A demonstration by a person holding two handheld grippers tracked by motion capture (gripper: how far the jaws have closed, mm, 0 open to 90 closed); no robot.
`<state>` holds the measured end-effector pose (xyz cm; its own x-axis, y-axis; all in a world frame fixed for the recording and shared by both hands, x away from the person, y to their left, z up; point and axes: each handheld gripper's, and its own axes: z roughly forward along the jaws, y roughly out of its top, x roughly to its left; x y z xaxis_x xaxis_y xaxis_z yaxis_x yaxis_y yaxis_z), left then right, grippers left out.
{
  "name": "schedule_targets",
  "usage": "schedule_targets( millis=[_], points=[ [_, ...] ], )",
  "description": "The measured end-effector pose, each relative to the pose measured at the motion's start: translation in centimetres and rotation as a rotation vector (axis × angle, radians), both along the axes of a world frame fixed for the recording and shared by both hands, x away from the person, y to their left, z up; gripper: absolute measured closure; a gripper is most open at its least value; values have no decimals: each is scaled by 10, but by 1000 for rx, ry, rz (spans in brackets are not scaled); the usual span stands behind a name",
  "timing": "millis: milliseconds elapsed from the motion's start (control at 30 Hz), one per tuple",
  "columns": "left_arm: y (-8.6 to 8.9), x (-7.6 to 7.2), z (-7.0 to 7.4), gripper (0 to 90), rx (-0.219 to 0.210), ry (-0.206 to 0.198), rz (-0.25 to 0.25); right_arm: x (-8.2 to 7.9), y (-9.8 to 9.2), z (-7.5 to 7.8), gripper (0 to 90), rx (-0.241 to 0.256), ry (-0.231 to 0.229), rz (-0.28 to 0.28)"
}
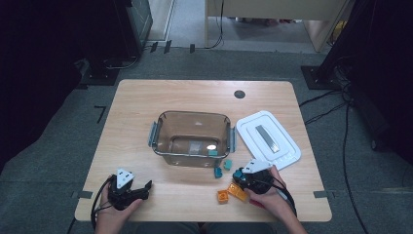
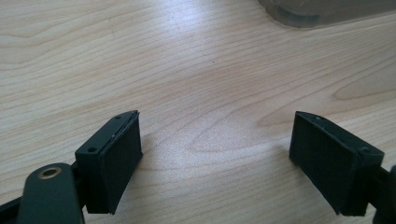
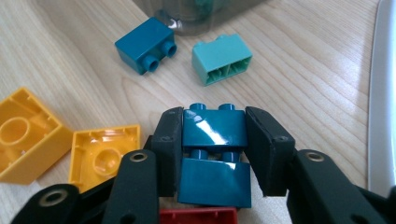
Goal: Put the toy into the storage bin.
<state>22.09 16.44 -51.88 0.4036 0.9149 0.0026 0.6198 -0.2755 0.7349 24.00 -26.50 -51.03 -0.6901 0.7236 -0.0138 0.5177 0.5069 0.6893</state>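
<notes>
Wooden table [image 1: 146, 105], unlabelled blue bricks [image 3: 214, 128]

Light wooden table [image 1: 146, 97] on grey carpet floor [image 1: 58, 161], dark surroundings, trailing cables [image 1: 341, 131].

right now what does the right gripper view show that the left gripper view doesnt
Right gripper view: the right gripper shut on a dark teal brick, a second dark teal brick and a red brick below it, two yellow bricks, a loose dark teal brick, a light teal brick, and the white lid's edge.
Left gripper view: the left gripper, open over bare wood.
Both: the wooden table and the clear container.
</notes>
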Motion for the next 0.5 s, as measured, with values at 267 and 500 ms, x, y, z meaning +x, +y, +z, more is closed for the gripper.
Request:
schedule_targets(
  millis=[267,500],
  points=[
    [0,0,0,167,-2,1,-2,9,-11,6,597,77,6,-74],
    [2,3,0,139,0,6,26,13,-23,16,598,99,-5,-120]
  ],
)
